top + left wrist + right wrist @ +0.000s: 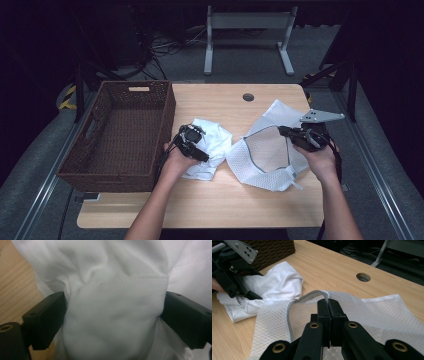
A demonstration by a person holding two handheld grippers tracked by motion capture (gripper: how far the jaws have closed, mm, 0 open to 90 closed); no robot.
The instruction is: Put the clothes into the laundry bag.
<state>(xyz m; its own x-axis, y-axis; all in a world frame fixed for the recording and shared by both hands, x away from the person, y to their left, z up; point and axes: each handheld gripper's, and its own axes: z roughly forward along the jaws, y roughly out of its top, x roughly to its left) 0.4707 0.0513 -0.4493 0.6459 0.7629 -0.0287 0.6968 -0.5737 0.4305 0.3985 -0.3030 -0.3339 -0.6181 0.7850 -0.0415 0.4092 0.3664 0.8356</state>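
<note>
The person's right gripper [289,133] was clamped on the grey-bound rim of a white mesh laundry bag [265,155], holding its mouth open toward the left and slightly toward the person. The bag lay at the right of the wooden table [200,205], its long axis running from the open mouth away to the far right. In the right gripper view, the jaws were pressed tight together on the rim [308,297].

The left gripper [192,142] stood with its jaws wide around a bunched fold of a white garment [112,315], which lay crumpled at mid-table between the wicker basket [120,135] at the left and the bag. The pads flanked the fold; a firm pinch could not be confirmed.

To do the step well, the left gripper would likely need to close fully on a thick fold, preferably near the stitched seam [120,281], so that the cloth lifts as one bundle, while the right kept the rim raised and the mouth wide.
</note>
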